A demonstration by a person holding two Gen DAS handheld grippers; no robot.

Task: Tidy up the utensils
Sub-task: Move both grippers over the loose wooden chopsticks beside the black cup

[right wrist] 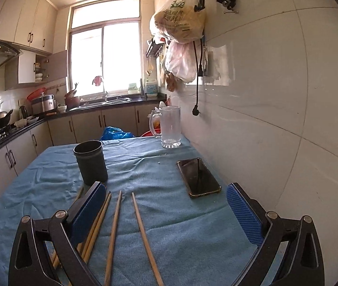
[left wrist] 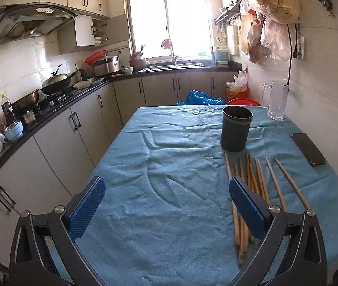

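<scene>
Several wooden chopsticks (left wrist: pixel 259 183) lie side by side on the blue cloth, just in front of a dark empty cylindrical holder (left wrist: pixel 236 128) that stands upright. My left gripper (left wrist: pixel 167 190) hovers open over bare cloth, its right finger overlapping the leftmost chopsticks. In the right wrist view the chopsticks (right wrist: pixel 115 224) run toward the camera, and the holder (right wrist: pixel 90 162) stands behind them. My right gripper (right wrist: pixel 166 196) is open above them, with nothing between its fingers. Its left finger covers part of the left chopsticks.
A black phone (right wrist: pixel 198 177) lies on the table (left wrist: pixel 169 143) near the tiled wall. A glass mug (right wrist: pixel 170 126) stands at the far right corner. Kitchen counters with a wok (left wrist: pixel 55 82) run along the left. Plastic bags (right wrist: pixel 179 23) hang on the wall above.
</scene>
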